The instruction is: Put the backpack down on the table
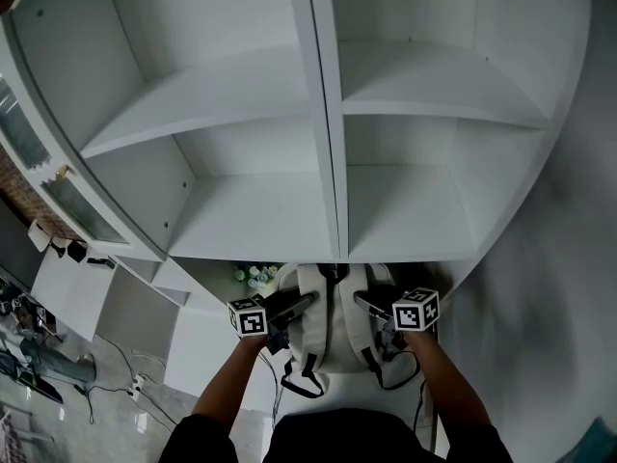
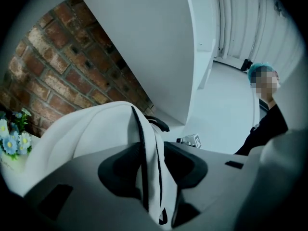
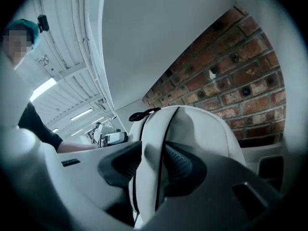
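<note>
A white backpack (image 1: 333,328) with black trim stands upright on the white table (image 1: 207,350), under the shelves, with its straps facing me. My left gripper (image 1: 304,303) reaches to its left shoulder strap (image 2: 148,143). That strap runs between the open jaws of the left gripper (image 2: 151,171), with a dark gap beside one pad. My right gripper (image 1: 364,303) is at the right shoulder strap (image 3: 155,143). This strap lies loosely between the wide-spread jaws of the right gripper (image 3: 151,168). The pack's rounded top (image 3: 202,129) rises just beyond the jaws.
A tall white shelving unit (image 1: 328,143) stands right behind the pack. Small blue and white flowers (image 1: 255,276) sit at the pack's back left. A brick wall (image 2: 57,66) lies behind. Cables and a power strip (image 1: 130,386) are on the floor at left. A person (image 2: 267,121) stands nearby.
</note>
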The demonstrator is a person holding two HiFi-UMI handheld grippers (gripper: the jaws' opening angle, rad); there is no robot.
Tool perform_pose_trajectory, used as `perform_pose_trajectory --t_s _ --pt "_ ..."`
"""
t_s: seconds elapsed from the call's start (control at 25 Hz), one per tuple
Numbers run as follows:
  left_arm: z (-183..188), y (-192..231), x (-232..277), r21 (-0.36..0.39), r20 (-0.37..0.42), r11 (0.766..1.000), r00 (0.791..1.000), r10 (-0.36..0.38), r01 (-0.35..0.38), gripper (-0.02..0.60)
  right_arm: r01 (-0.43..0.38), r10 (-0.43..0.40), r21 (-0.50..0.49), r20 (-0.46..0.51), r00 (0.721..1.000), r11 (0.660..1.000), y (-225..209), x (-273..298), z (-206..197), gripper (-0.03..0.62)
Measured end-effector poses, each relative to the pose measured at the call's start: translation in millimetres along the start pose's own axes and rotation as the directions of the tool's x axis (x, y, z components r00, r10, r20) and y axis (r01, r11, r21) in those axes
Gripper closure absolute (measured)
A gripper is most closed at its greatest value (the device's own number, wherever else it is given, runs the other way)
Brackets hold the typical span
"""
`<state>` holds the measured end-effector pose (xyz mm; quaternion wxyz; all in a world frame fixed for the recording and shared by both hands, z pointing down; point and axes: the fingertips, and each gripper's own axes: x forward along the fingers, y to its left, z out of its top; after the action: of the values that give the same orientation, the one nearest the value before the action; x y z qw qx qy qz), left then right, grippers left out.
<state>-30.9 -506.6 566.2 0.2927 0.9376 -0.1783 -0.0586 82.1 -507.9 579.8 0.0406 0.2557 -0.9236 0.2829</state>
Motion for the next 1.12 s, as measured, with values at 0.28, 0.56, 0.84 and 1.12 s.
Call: perform_pose_trajectory --t_s 0.28,0.56,0.84,1.12 --pt "-6.1 4.9 -18.3 -0.016 0.019 0.999 0.999 0.041 -0.040 0.426 0.024 -0.026 0.054 0.028 0.999 0.998 -9.2 -14.3 -0.6 0.451" --pt "-6.9 1.4 -28.7 0.002 0.022 0.998 0.998 0.065 -0.065 0.426 0.048 -0.049 0.032 0.023 0.999 0.998 -11.6 -21.4 -2.6 0.451" --pt "-12.2 -7.2 -32.5 0.009 0.031 0.998 0.997 0.068 -0.068 0.426 0.050 -0.050 0.007 0.035 0.998 0.999 -2.2 -30.5 -7.3 0.451" --pt "-6.2 -19.5 -31.8 0.042 0.046 0.998 0.998 0.043 -0.045 0.428 0.097 -0.097 -0.025 0.031 0.995 0.995 3.0 -36.7 -11.8 0.469"
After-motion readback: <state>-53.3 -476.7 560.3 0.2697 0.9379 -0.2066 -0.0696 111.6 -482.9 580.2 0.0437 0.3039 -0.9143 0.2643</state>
